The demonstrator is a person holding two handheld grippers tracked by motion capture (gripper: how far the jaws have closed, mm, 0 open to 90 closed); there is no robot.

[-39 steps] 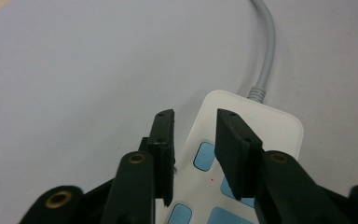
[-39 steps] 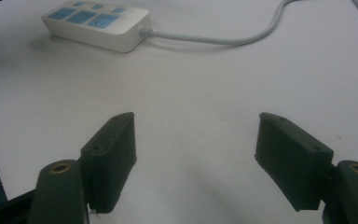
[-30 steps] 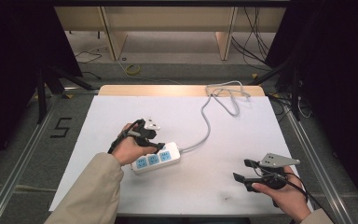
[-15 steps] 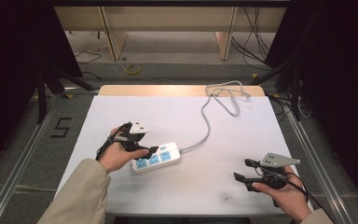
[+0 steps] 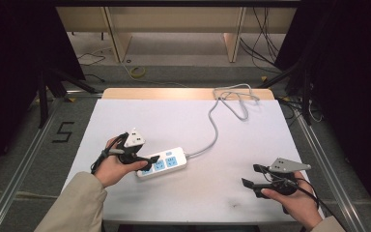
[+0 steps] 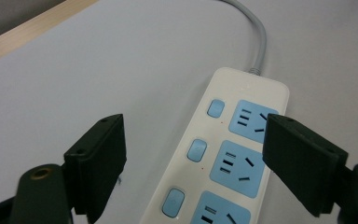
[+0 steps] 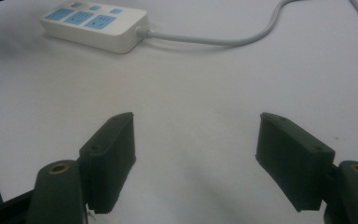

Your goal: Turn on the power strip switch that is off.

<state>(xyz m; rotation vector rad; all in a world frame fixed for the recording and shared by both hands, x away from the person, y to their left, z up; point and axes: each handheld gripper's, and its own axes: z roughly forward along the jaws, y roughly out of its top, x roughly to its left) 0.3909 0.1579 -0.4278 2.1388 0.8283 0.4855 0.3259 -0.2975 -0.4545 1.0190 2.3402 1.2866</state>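
Observation:
A white power strip point(image 5: 166, 164) with blue sockets lies flat on the white table, left of centre. Its grey cable point(image 5: 212, 130) runs to the back right edge. My left gripper point(image 5: 150, 160) hovers at the strip's left end; its jaws have just been opening and now stand wide. In the left gripper view the left gripper point(image 6: 193, 130) frames the power strip point(image 6: 233, 158), and neither pad touches it. My right gripper point(image 5: 251, 175) rests open near the front right, with bare table between its jaws. In the right gripper view the right gripper point(image 7: 196, 126) faces the distant power strip point(image 7: 95, 25).
The table point(image 5: 174, 121) has a wooden strip along its far edge, where the cable loops point(image 5: 236, 99) off the top. Metal rails run along both sides of the table. Cables and dark stands lie on the floor behind.
The left hand has drawn back to the left, off the power strip, and its jaws have opened wider. The strip and the right hand have stayed put.

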